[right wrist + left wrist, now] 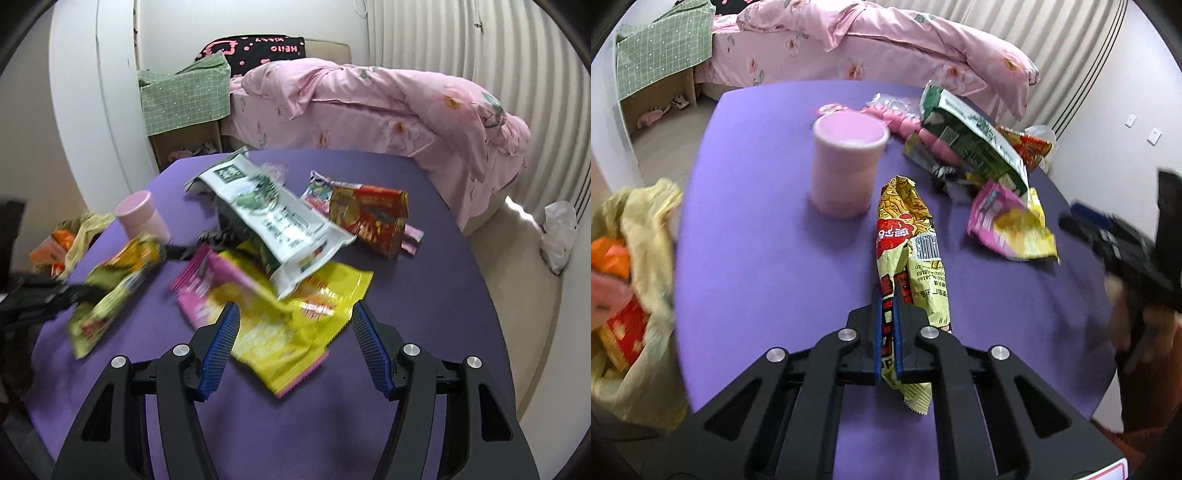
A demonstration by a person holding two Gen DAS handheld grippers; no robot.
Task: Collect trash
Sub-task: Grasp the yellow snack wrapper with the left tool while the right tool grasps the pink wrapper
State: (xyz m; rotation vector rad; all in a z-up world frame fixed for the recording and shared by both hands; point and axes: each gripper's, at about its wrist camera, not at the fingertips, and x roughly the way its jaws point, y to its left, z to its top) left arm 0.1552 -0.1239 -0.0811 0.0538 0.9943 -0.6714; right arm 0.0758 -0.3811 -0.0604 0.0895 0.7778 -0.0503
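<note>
Between the left gripper's (886, 332) clamped jaws hung a yellow noodle wrapper (912, 236) over the purple worktop (757, 221), while the right gripper's (291, 332) jaws stood apart astride a yellow-and-pink packet (280, 332), best pinched near its edge.

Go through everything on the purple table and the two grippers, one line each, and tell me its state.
left gripper: shut on the yellow noodle wrapper
yellow noodle wrapper: crumpled, pinched at one end
right gripper: open, holding nothing, over the yellow-pink wrapper
yellow-pink wrapper: lying flat, empty-looking
pink cup: upright
green-white bag: torn open, lying on other wrappers
red wrapper: crumpled, on the table
trash bag: open, holding wrappers
</note>
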